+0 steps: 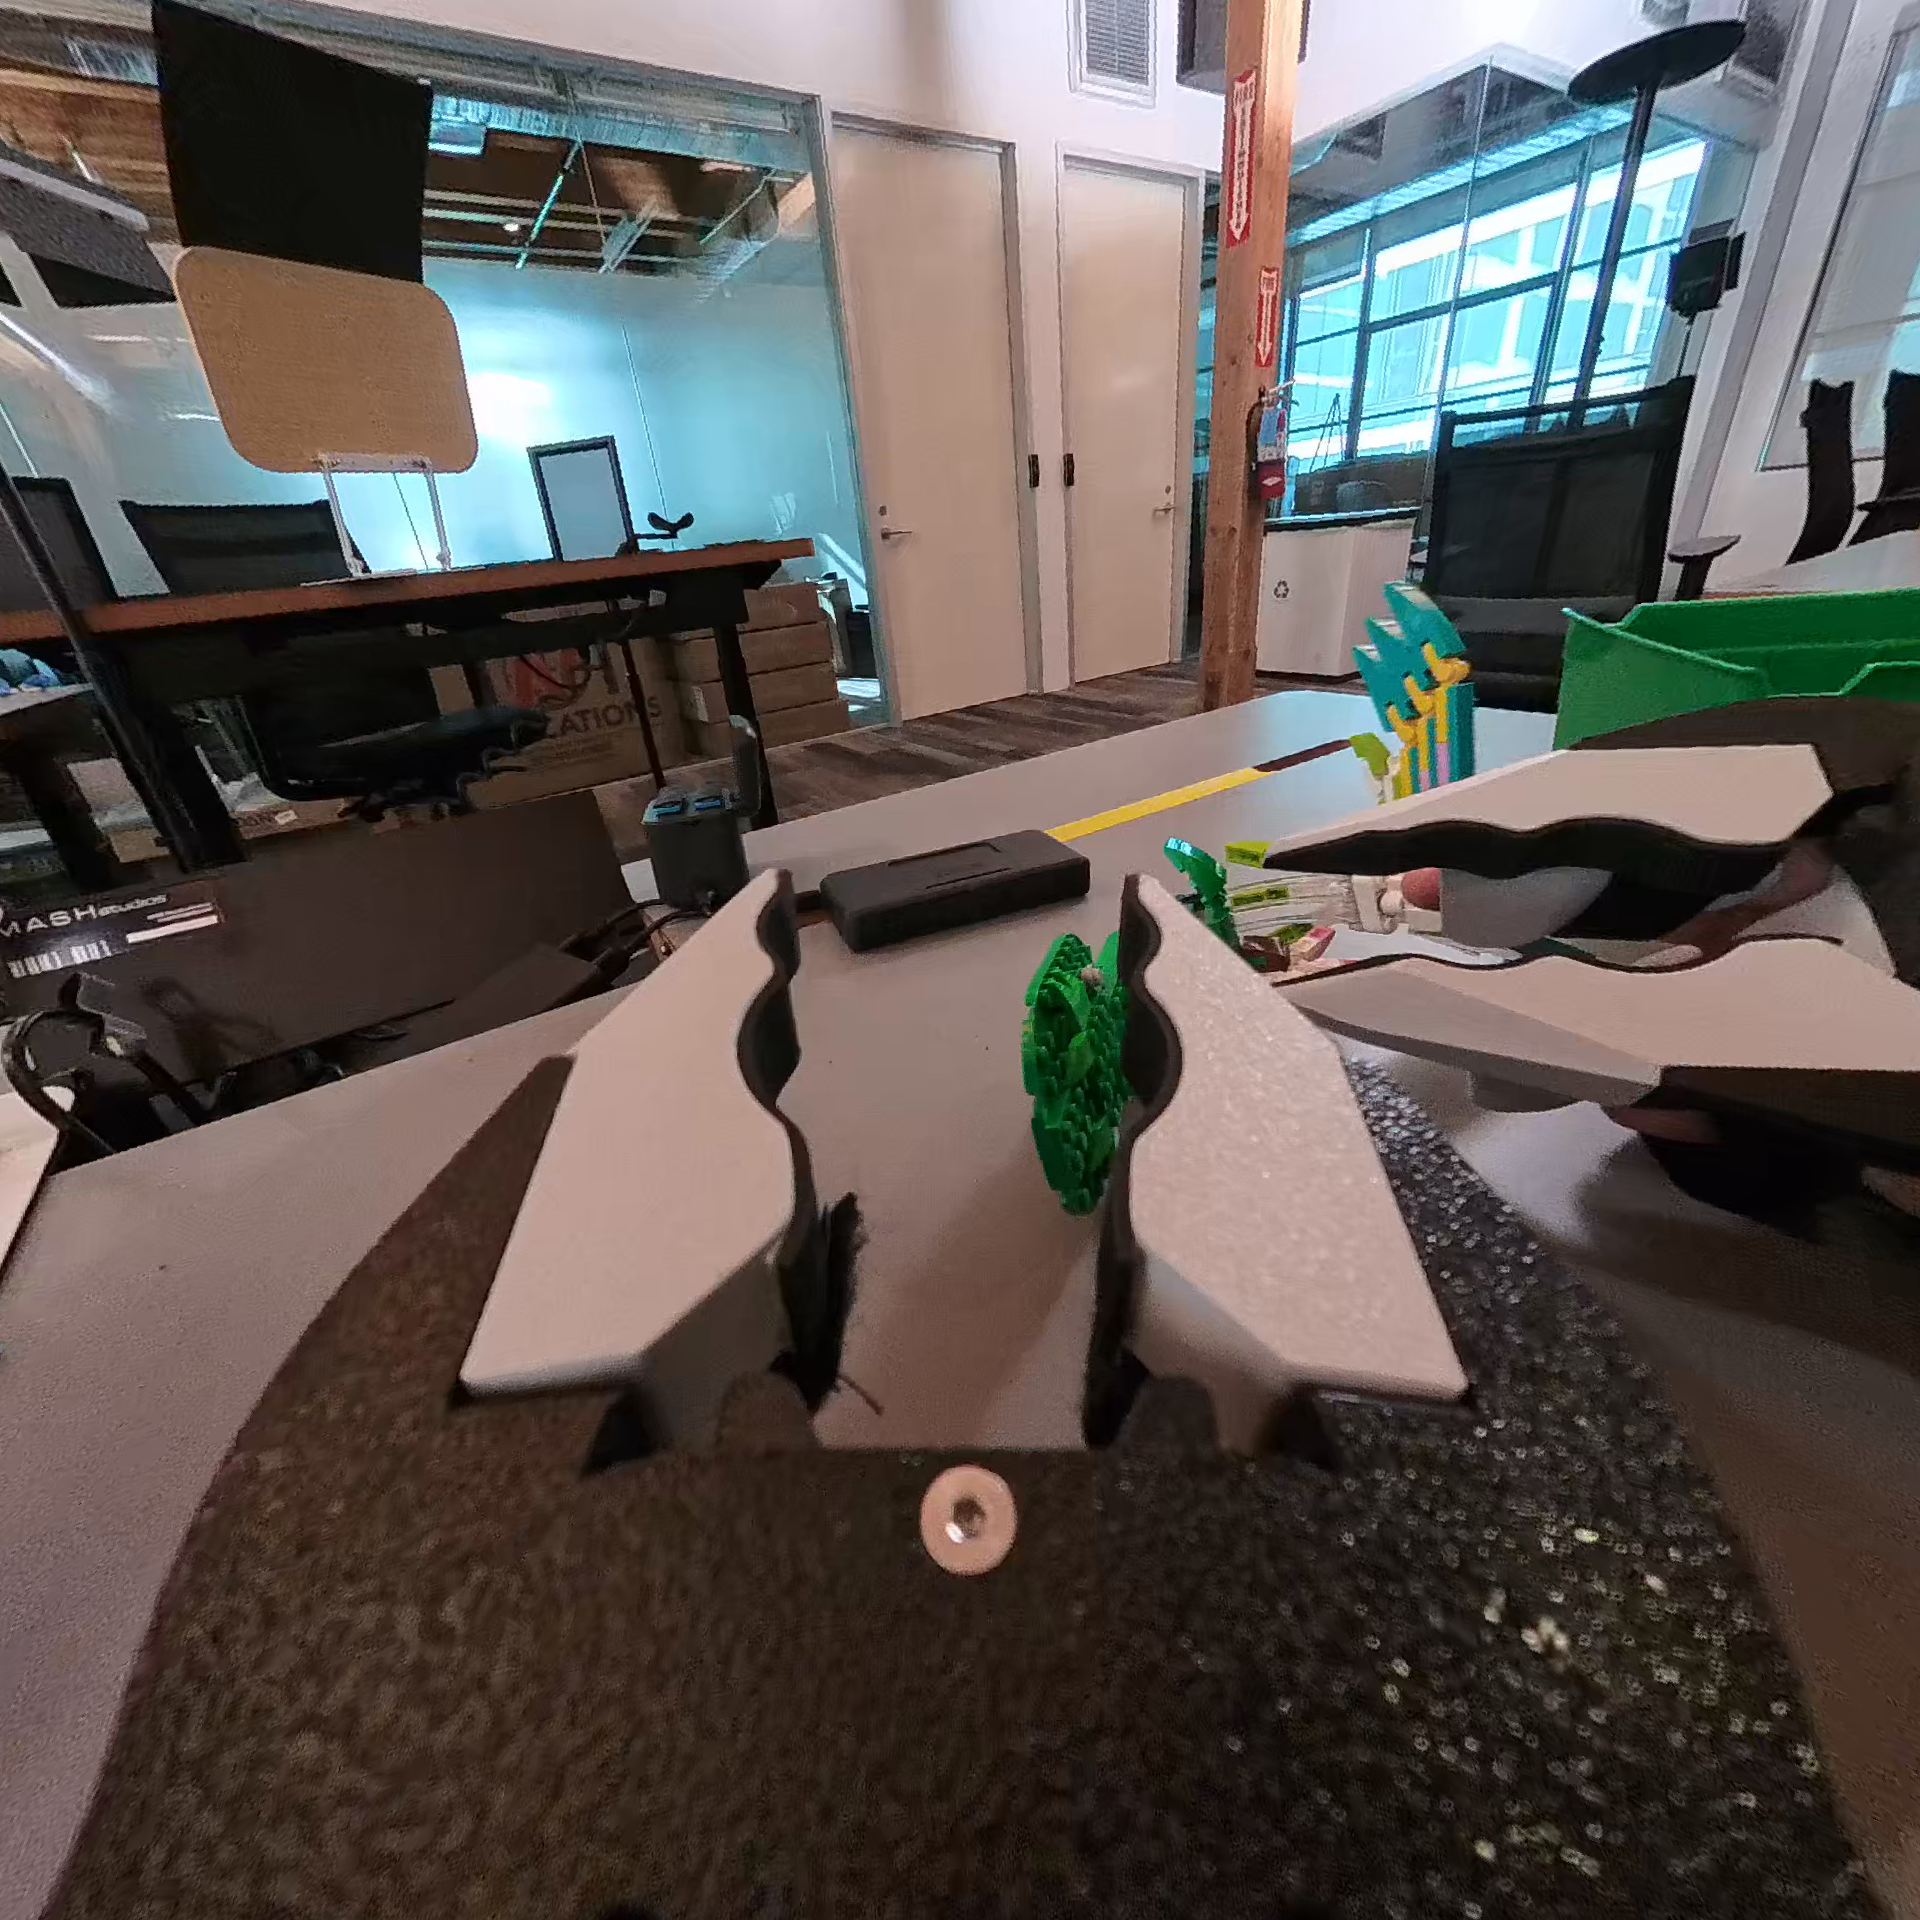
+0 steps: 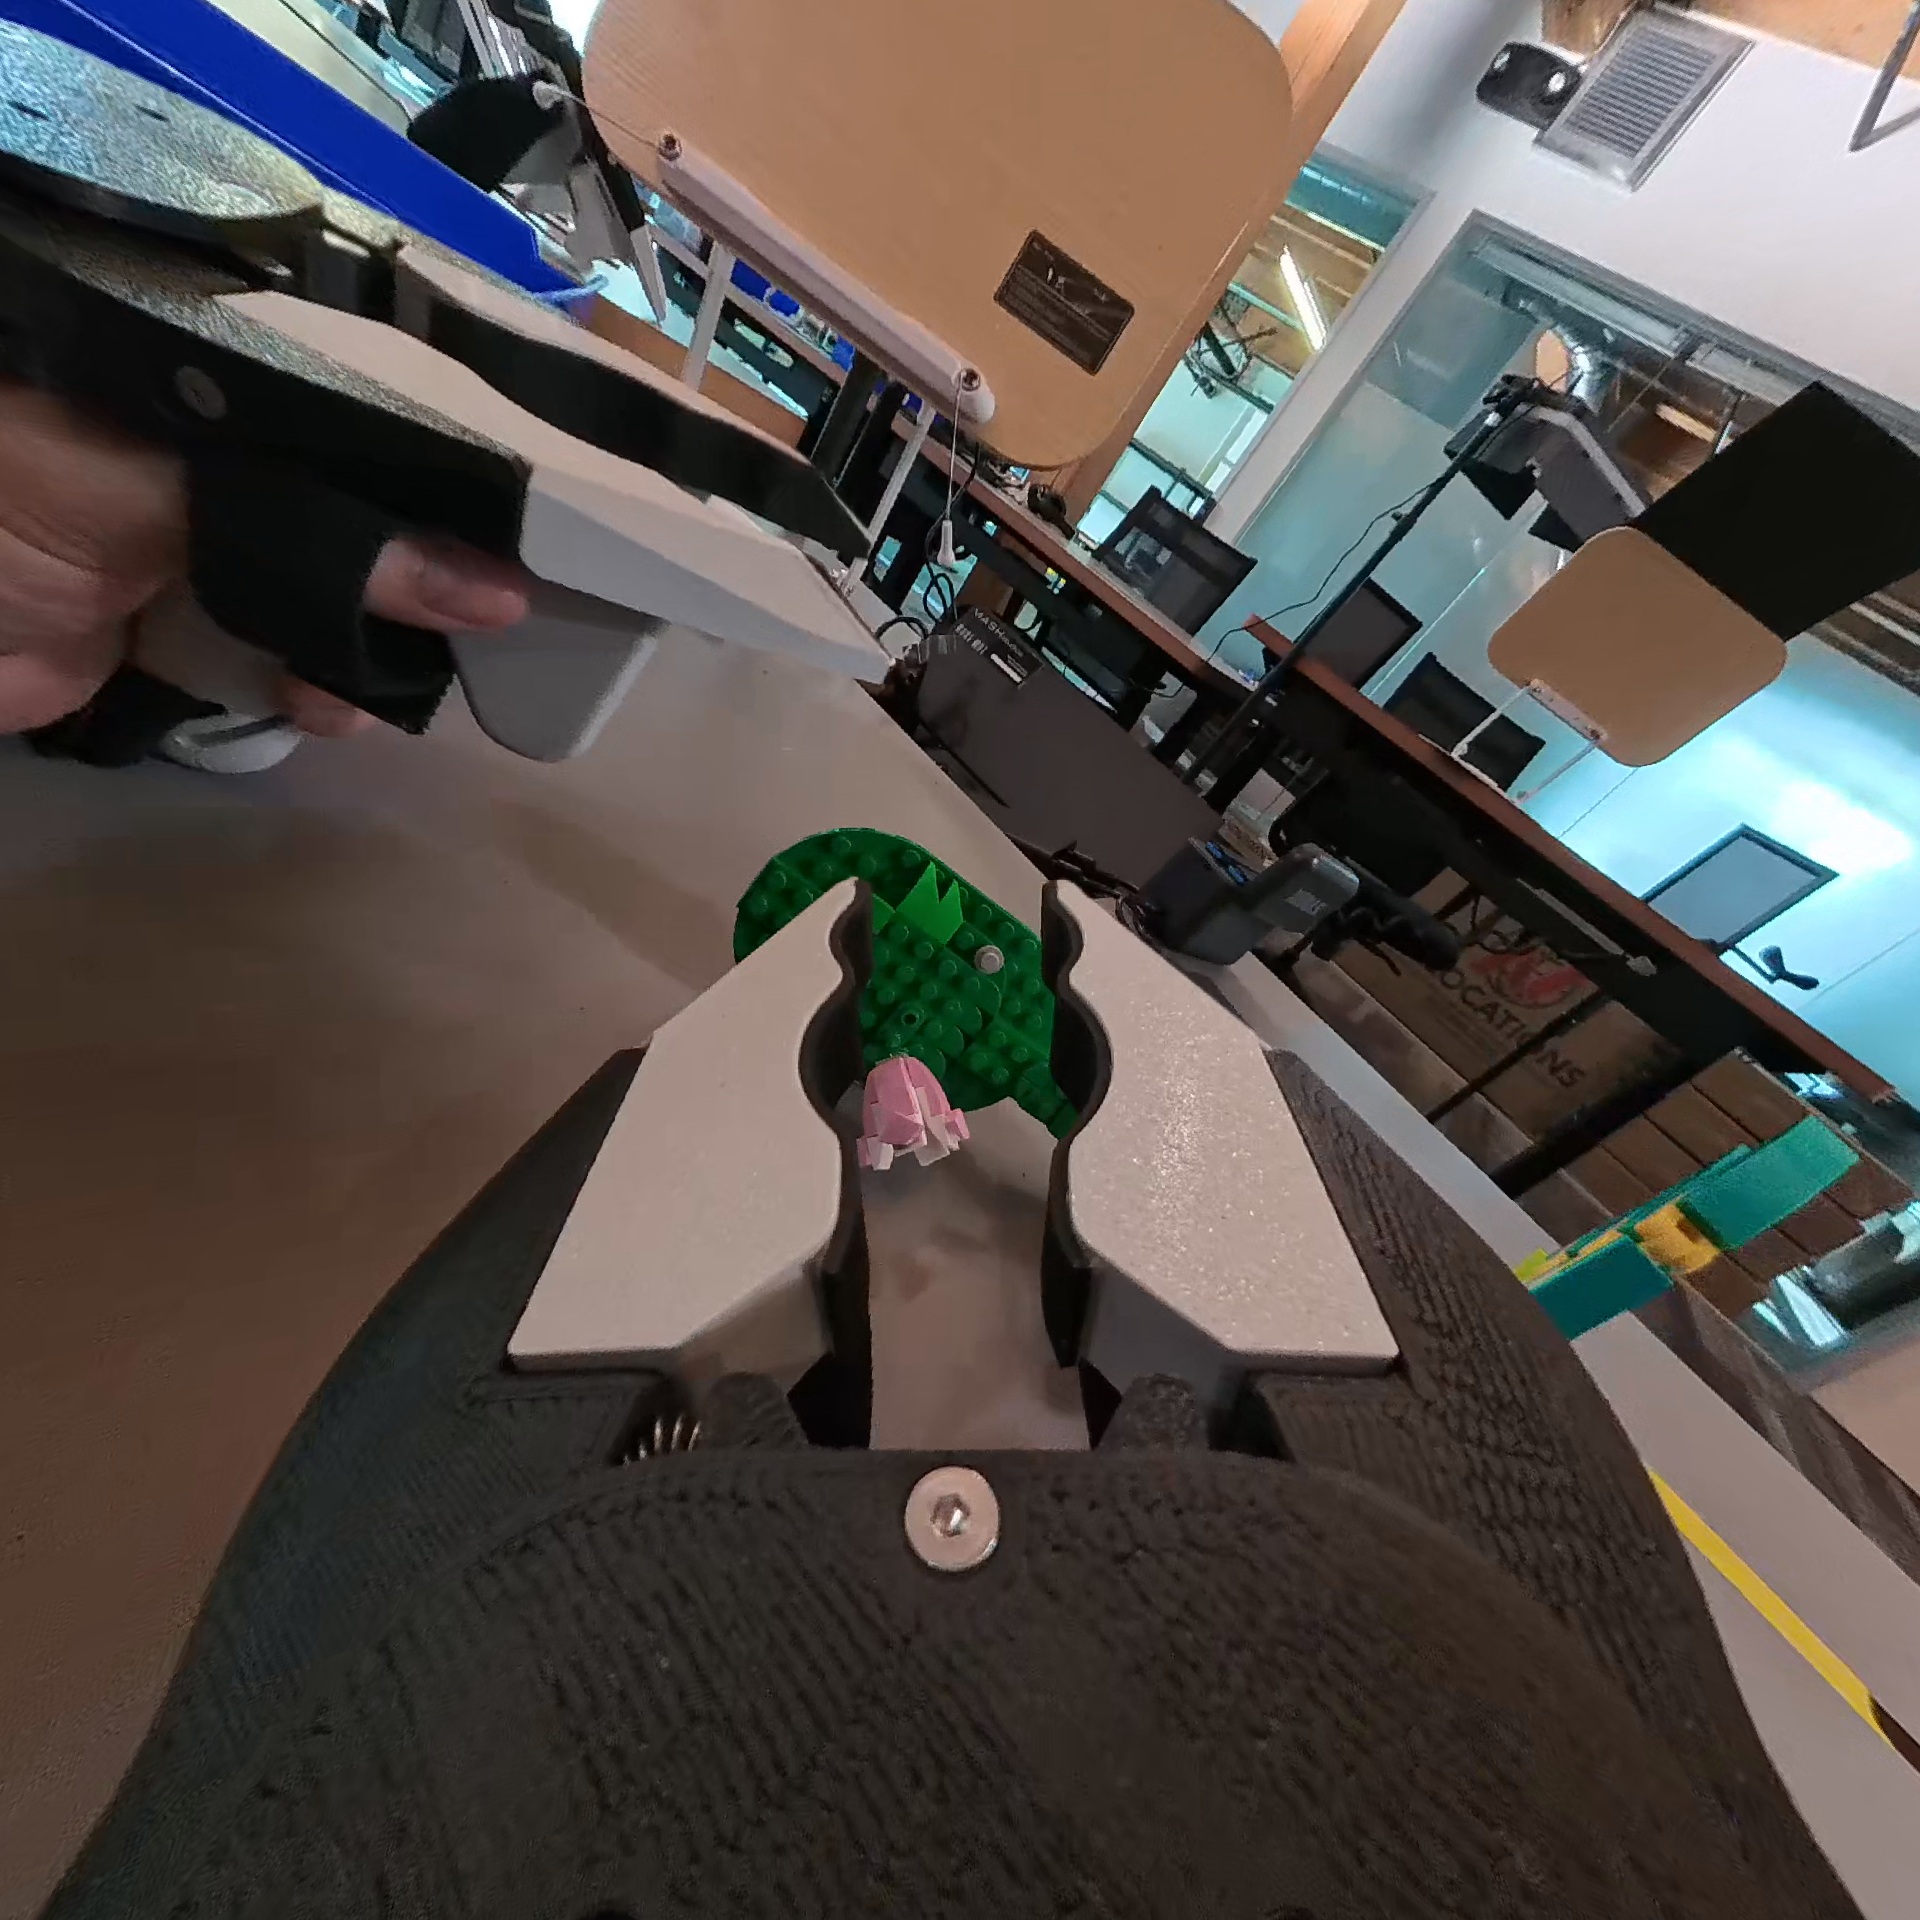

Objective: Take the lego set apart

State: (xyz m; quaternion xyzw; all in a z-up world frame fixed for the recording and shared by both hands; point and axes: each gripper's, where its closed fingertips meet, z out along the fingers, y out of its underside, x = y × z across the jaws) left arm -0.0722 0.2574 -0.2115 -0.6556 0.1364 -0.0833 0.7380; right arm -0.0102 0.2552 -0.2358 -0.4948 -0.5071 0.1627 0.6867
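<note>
A green studded lego plate (image 2: 935, 987) stands on edge on the grey table (image 2: 312, 1039), with a small pink flower piece (image 2: 909, 1117) on its near face. My right gripper (image 2: 951, 891) is open. The flower sits between its fingers without filling the gap, and the plate is just past the tips. In the left wrist view the plate (image 1: 1075, 1070) rests against the inner side of the right finger of my left gripper (image 1: 956, 894), which is wide open. The right gripper (image 1: 1278, 925) reaches in from the right.
A black box (image 1: 956, 883) lies just ahead of the left gripper. Loose lego pieces (image 1: 1247, 904), a teal and yellow lego build (image 1: 1423, 686) and a green bin (image 1: 1745, 655) are at the right. Yellow tape (image 1: 1153, 800) crosses the table. A gloved hand (image 2: 83, 582) holds the left gripper (image 2: 873, 603). The small pink flower piece (image 2: 909, 1117) is about 6 cm from my right fingertips.
</note>
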